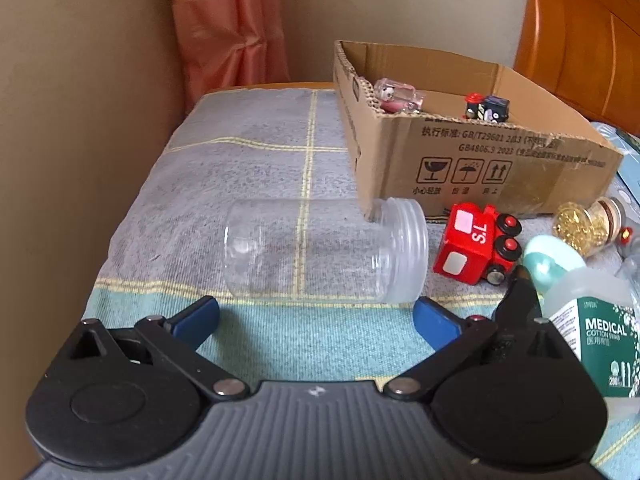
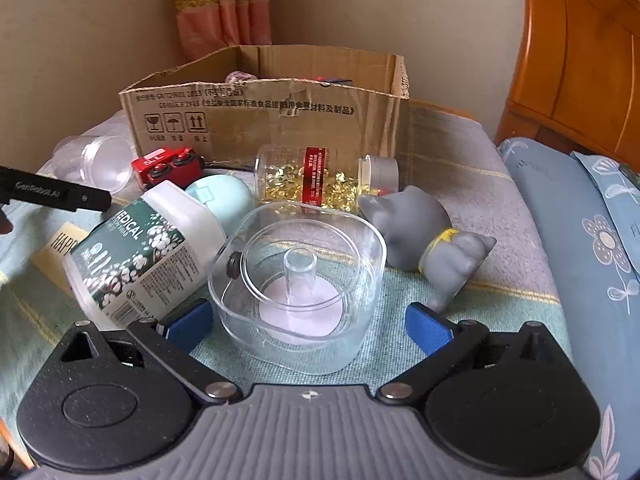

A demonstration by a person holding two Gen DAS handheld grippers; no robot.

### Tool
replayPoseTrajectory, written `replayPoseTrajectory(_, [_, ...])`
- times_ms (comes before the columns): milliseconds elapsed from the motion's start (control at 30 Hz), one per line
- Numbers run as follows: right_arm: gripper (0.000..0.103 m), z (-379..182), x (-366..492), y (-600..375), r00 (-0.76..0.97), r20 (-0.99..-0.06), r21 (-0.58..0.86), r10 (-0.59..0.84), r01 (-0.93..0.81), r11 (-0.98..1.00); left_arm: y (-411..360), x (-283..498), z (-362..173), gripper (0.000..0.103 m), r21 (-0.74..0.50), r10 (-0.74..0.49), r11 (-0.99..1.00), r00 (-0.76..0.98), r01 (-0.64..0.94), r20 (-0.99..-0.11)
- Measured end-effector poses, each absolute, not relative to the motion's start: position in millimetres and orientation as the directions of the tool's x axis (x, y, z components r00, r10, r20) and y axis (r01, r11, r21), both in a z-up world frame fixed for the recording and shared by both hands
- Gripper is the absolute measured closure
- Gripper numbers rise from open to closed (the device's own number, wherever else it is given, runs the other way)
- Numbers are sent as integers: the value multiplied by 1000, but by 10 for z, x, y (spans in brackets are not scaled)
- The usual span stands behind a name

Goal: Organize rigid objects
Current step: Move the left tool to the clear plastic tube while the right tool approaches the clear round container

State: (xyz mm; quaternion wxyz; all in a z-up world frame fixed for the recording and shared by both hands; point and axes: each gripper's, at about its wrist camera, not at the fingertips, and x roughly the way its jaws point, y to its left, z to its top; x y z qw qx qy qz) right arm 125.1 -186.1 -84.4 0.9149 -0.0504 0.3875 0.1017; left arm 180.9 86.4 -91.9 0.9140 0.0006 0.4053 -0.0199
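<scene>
Cardboard box point(image 1: 460, 168) at far side of table point(image 1: 248, 160): two small toys inside, so sorting barely begun. Left out, near: cotton swab tub point(image 2: 144, 256), clear jar point(image 1: 320, 248), capsule bottle point(image 2: 316, 180), cat figure point(image 2: 428, 236), red train point(image 1: 476, 244). My left tool point(image 1: 316, 320) and right tool point(image 2: 308, 324) both spread wide, empty.

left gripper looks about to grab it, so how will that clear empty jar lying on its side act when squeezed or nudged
The clear jar lies on its side, so a nudge would probably roll it. It looks empty and thin-walled: likely light, perhaps flexing under squeeze. Its smooth plastic may slip between the left gripper pads.
</scene>
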Motion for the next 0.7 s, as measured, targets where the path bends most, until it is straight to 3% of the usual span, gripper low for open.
replayPoseTrajectory(333, [0,-841,1370,-1749,665,-742,-16,84,-143,990,893,1892,-834,1,-69,-101,995,684,74,-722])
replayPoseTrajectory(700, [3,-737,1398,-1688,657,-749,-37,83,-167,985,838,2025,-728,3,-27,-72,997,712,74,-699])
